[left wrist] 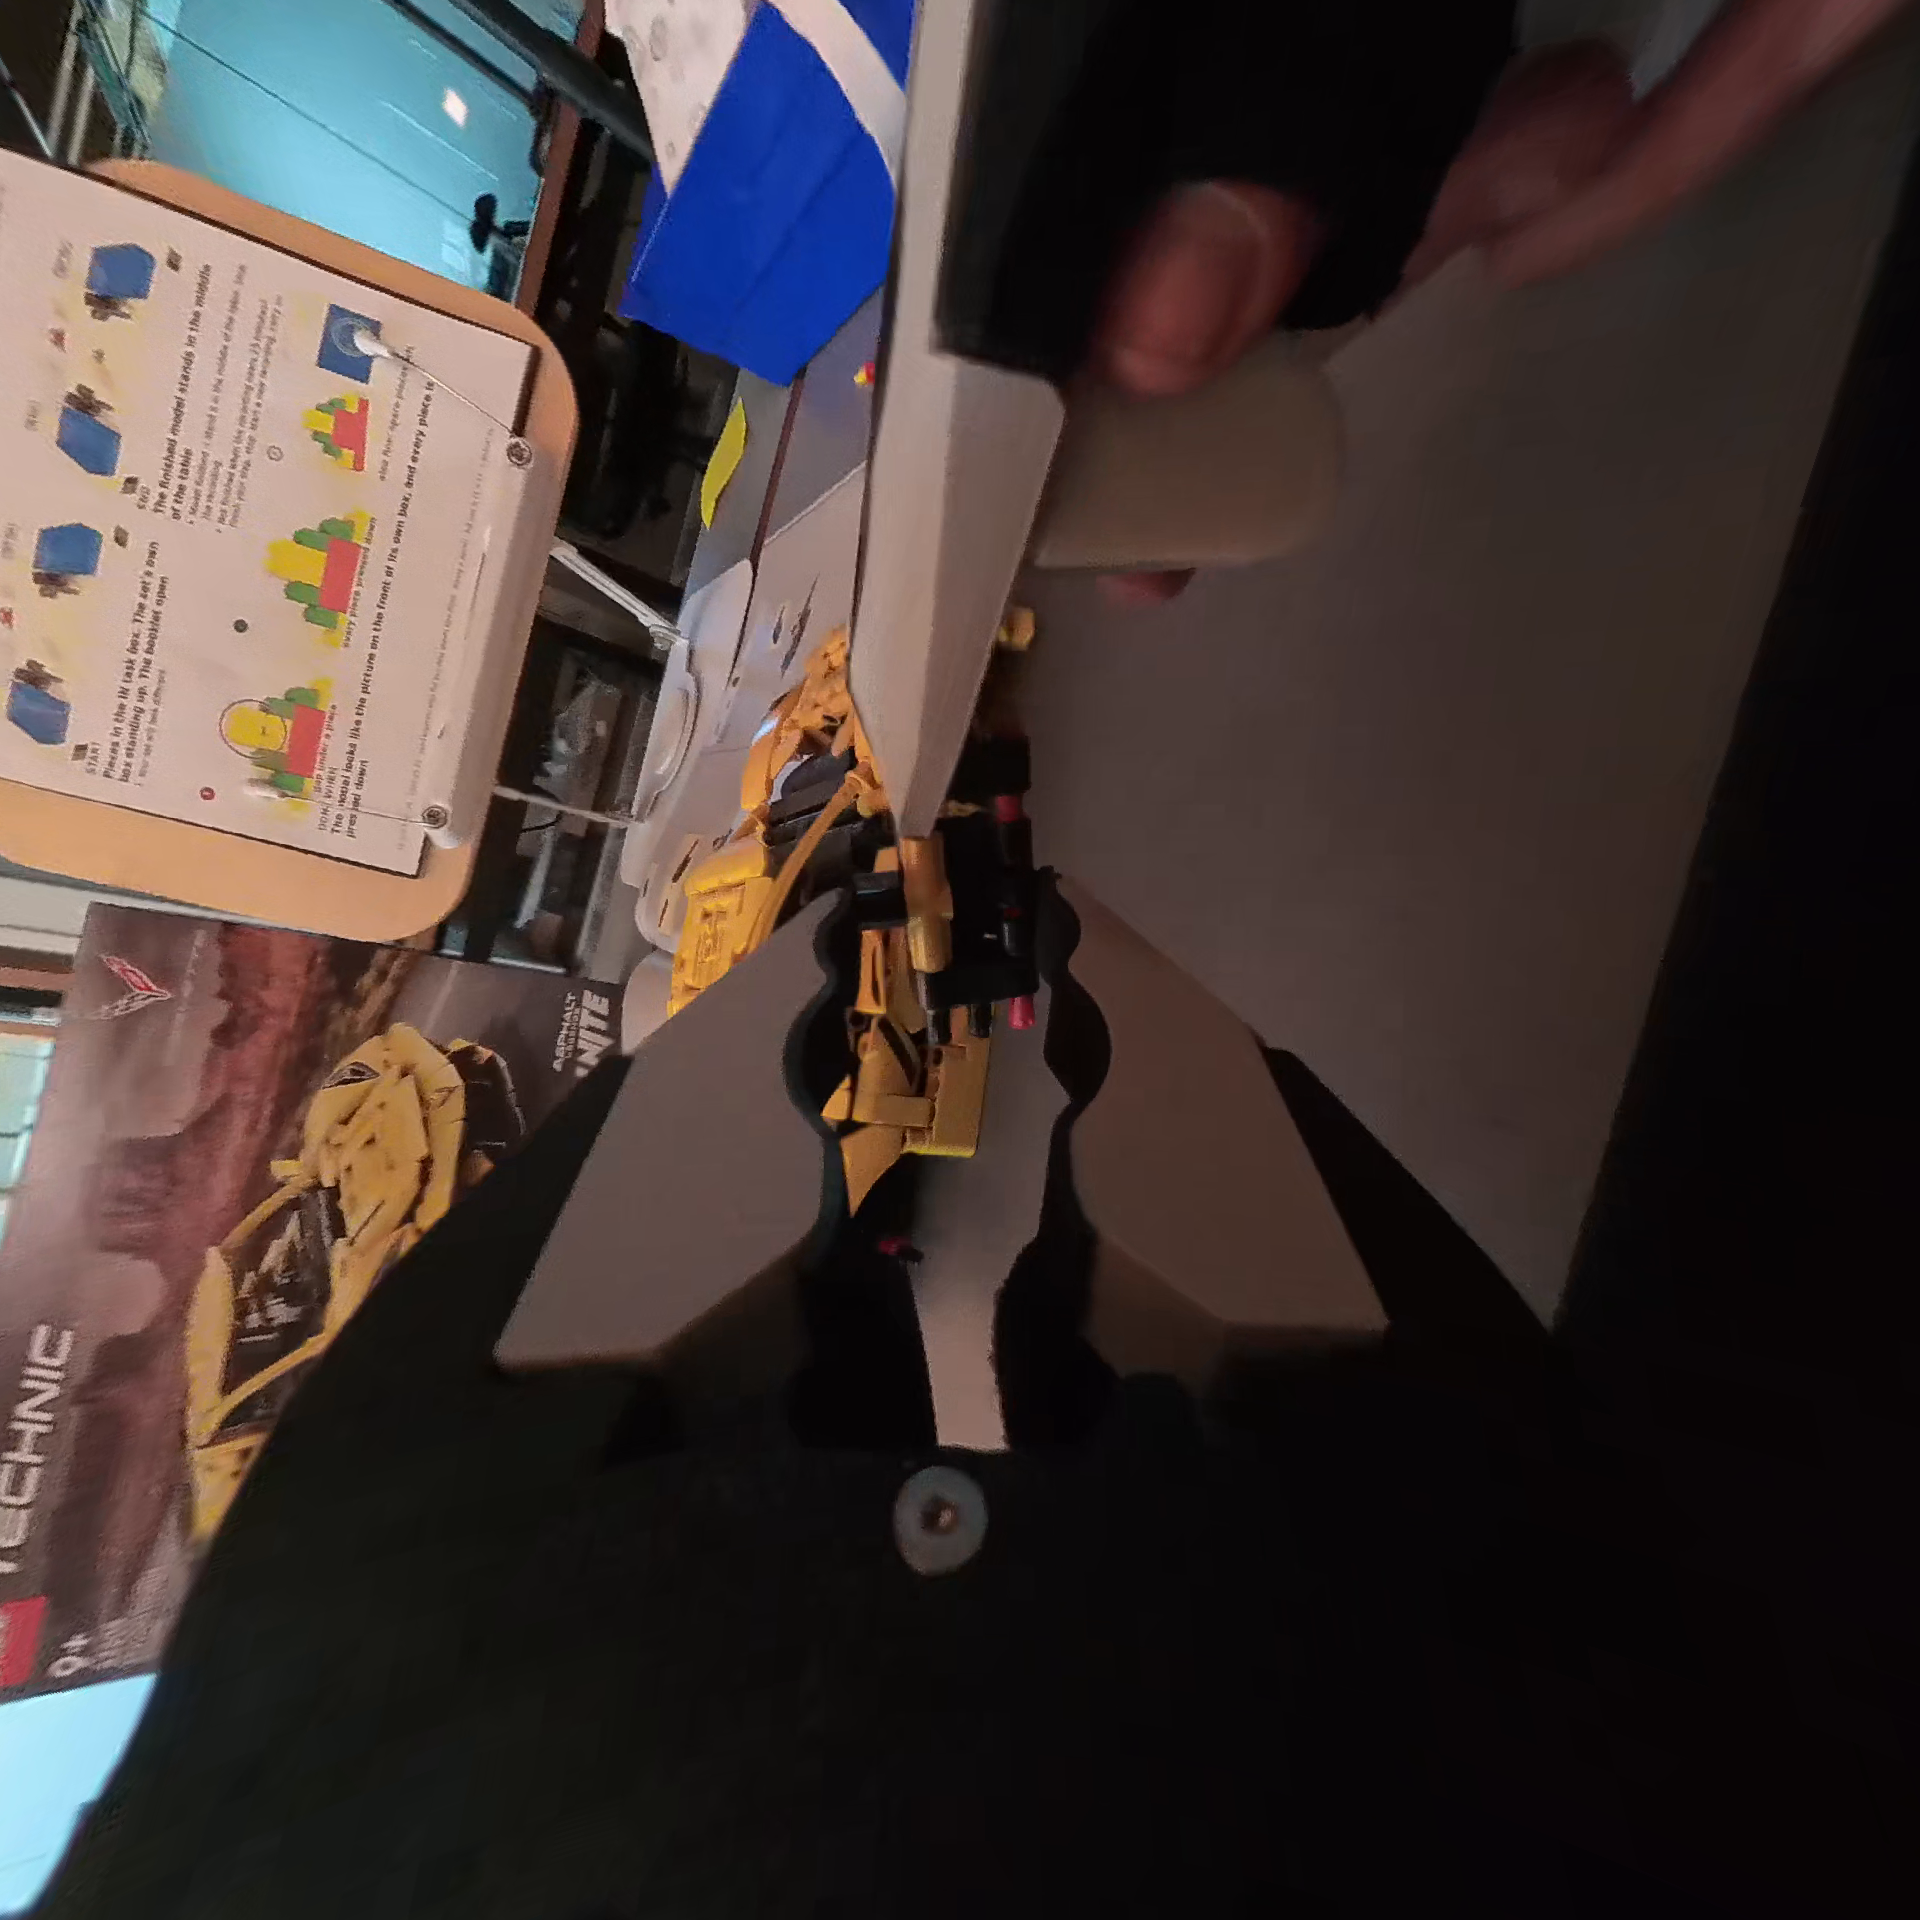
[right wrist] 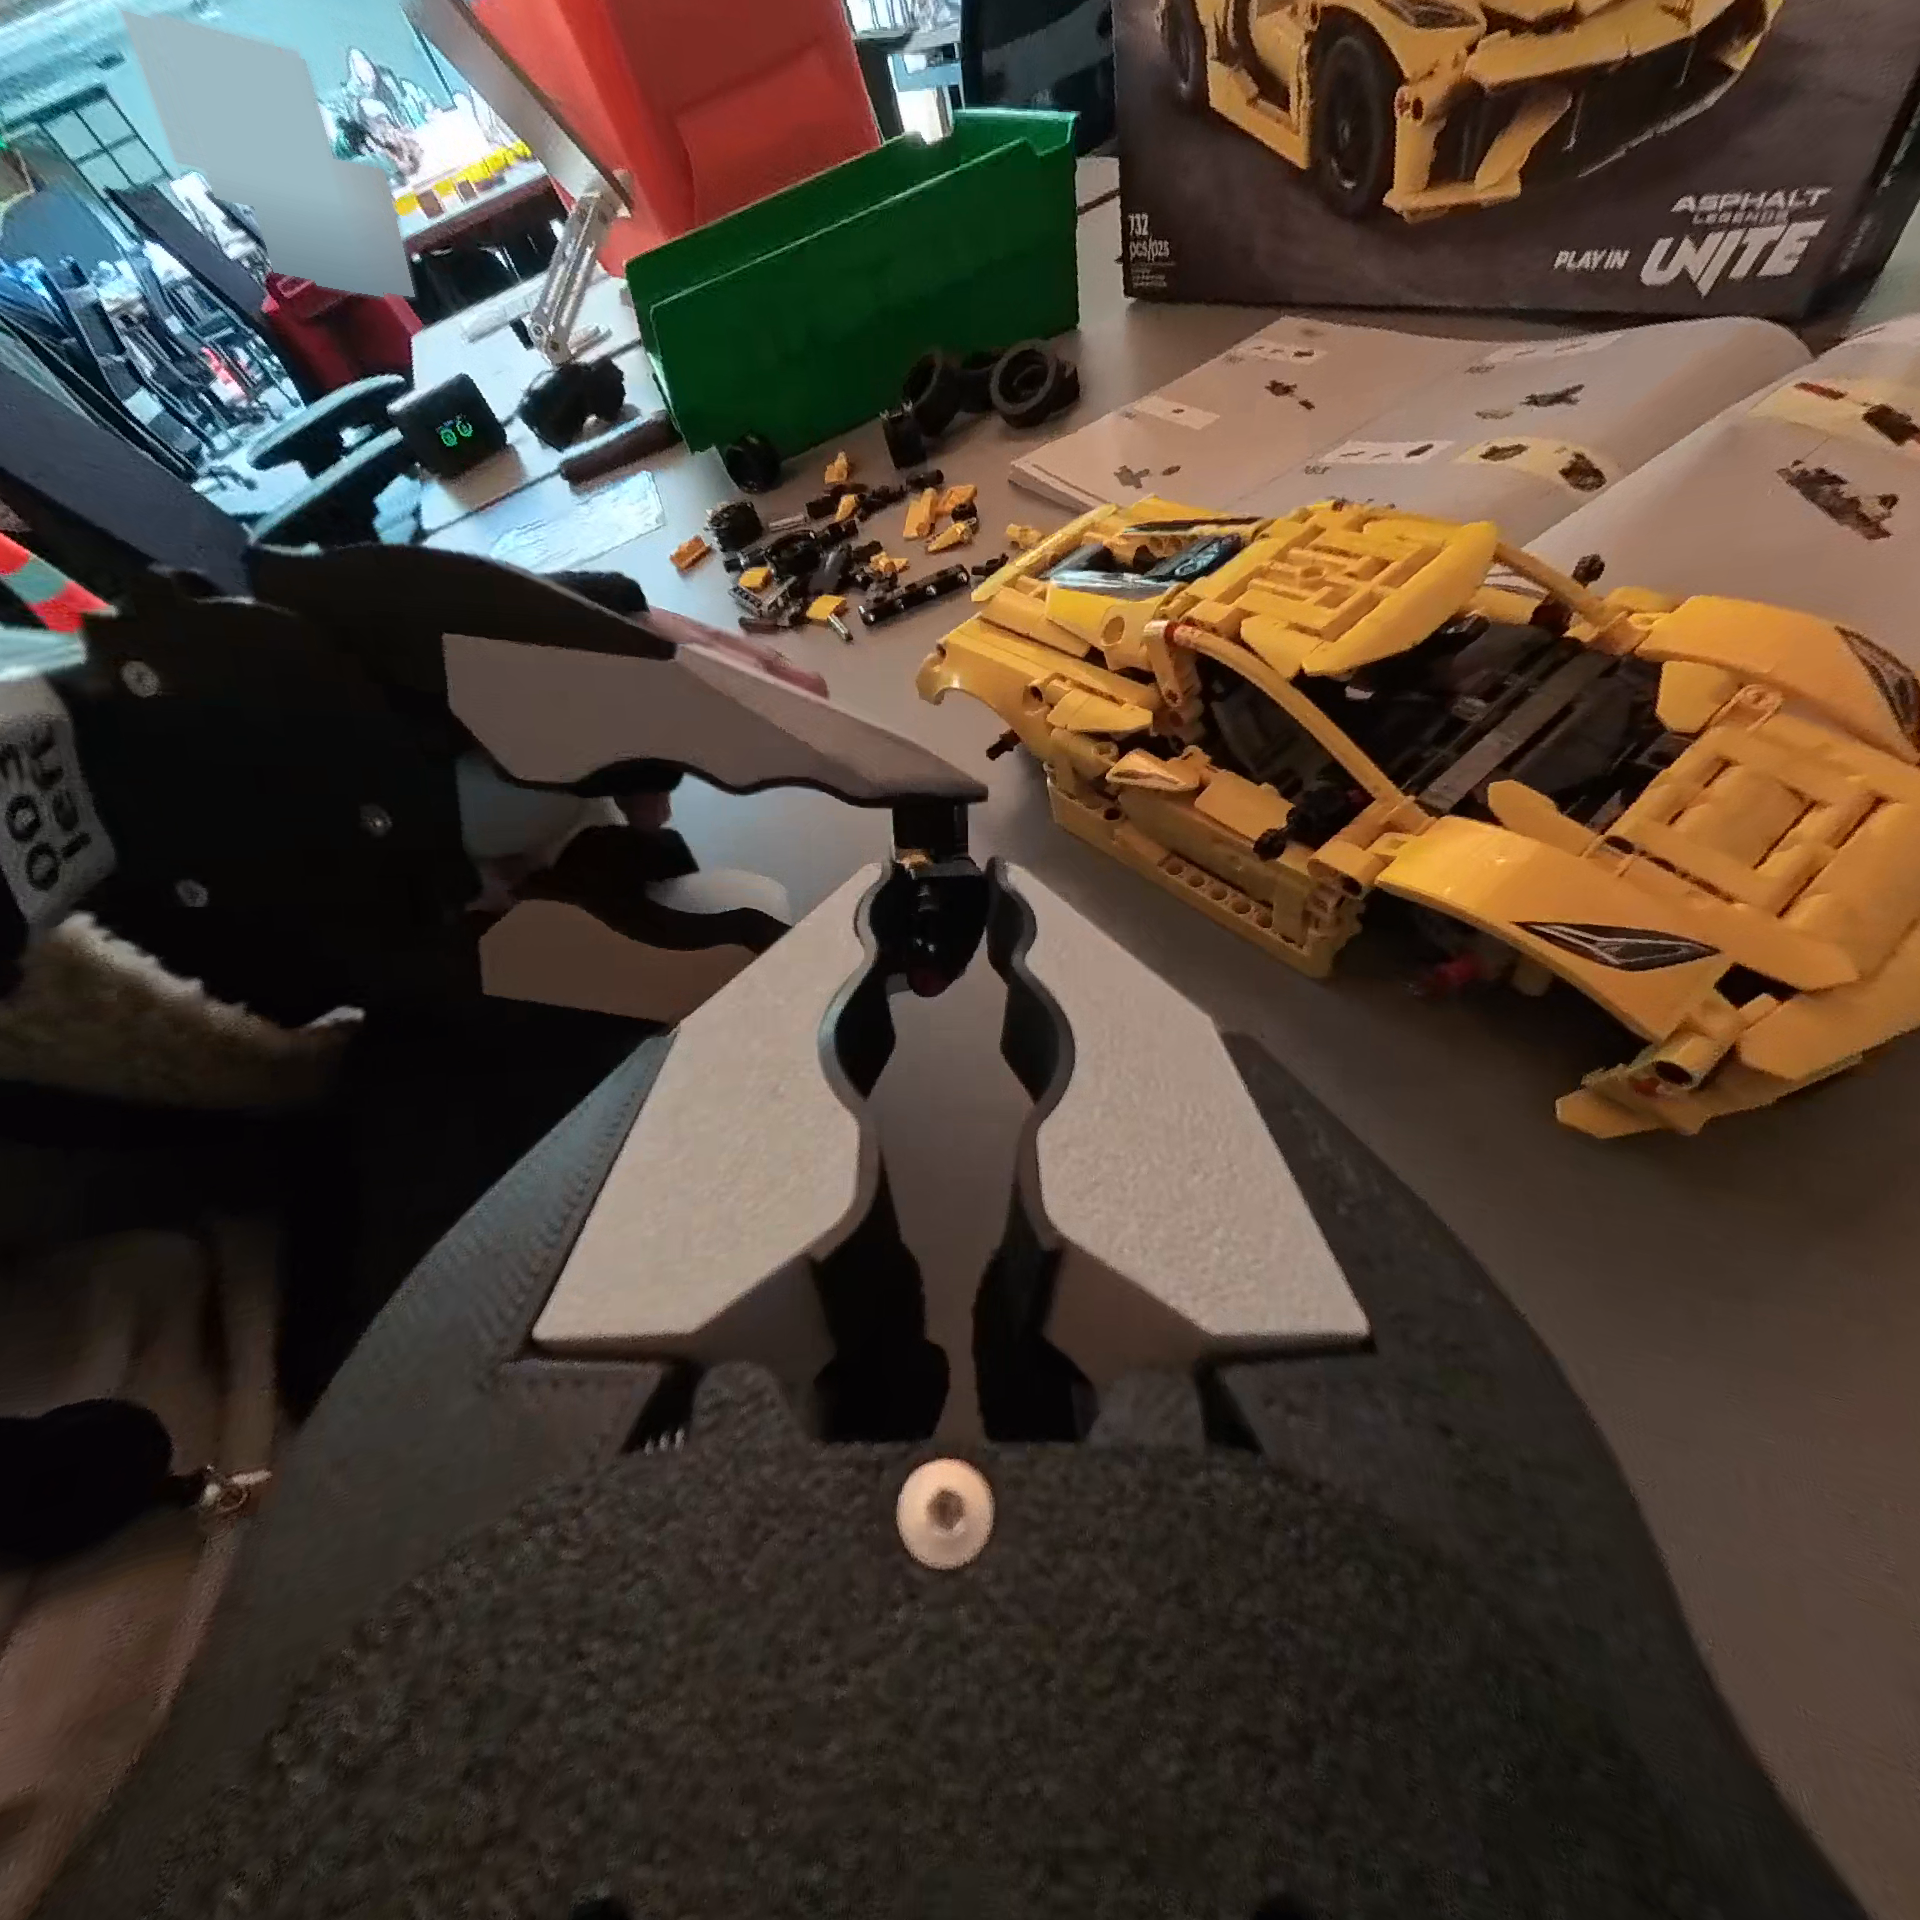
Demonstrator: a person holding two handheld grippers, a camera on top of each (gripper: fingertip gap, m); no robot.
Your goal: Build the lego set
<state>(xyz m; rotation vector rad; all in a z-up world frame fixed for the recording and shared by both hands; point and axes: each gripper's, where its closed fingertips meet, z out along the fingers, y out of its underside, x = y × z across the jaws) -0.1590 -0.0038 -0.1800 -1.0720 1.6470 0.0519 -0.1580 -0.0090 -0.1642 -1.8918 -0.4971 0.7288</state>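
On the grey table (right wrist: 1455, 1299) in a cluttered workroom, the yellow car model (right wrist: 1403, 769) lies lengthwise left to right, just in front of the open booklet (right wrist: 1351, 416). Nearer than the car, the right gripper (right wrist: 932, 914) is clenched on a small black piece (right wrist: 932, 914); the left gripper (right wrist: 925, 821) pinches that piece's top end.

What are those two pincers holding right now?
The right gripper and left gripper pinch opposite ends of one small black piece between their fingertips.

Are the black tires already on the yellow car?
No, the black tires lie loose on the table by the green bin, apart from the yellow car.
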